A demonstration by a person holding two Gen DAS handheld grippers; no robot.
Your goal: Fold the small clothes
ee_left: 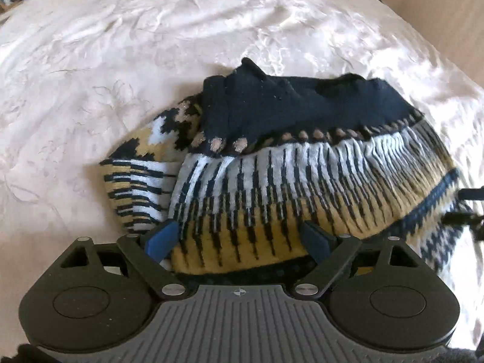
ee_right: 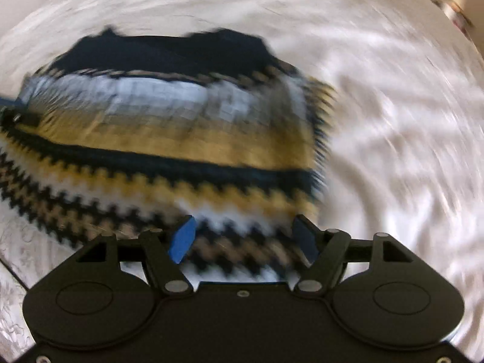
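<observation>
sweater: a small knitted sweater [ee_left: 302, 163] in navy, mustard and white is lying partly folded on the bed, filling the middle of both views.
sweater edges: in the left wrist view the navy band is running along the 12 o'clock edge, a patterned sleeve [ee_left: 139, 187] is sticking out at 9 o'clock, and the mustard hem is reaching the camera at 6 o'clock.
left gripper: the left gripper [ee_left: 242, 239] is standing wide apart, its blue pads [ee_left: 161, 239] sitting on either side of the mustard hem; the cloth is lying between them and nothing is being pinched.
right gripper: the right gripper [ee_right: 243, 237] is also spread wide over the zigzag hem of the sweater [ee_right: 169, 127]; the frame is blurred, so contact with the cloth cannot be told, but it is holding nothing.
other gripper in view: dark parts at 3 o'clock in the left wrist view are poking in at the sweater's edge; too cut off to name surely.
open room: bare bedcover is spreading wide at 9, 12 and 3 o'clock around the sweater.
surface: a pale, wrinkled bedcover [ee_left: 121, 60] with faint floral embroidery is carrying the sweater.
room: a wall is showing at 1 o'clock, small blurred objects at 11 o'clock.
</observation>
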